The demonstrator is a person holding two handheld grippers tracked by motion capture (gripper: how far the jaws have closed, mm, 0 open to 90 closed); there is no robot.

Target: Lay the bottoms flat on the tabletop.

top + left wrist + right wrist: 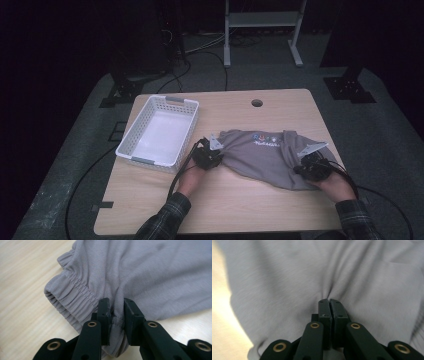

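While soft grey knit garment [265,155] lies rumpled, left gripper [117,308] pinches ribbed elastic hem; right gripper [330,305] clamps smooth fold.

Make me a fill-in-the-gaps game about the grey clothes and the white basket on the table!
1. Both black grippers, the left gripper and the right gripper, pinch the grey ____ garment.
2. The white plastic basket has ____ inside it.
3. The garment lies on a light ____ table.
4. In the high view, the basket sits to the ____ of the garment.

Missing words: fabric; nothing; wooden; left
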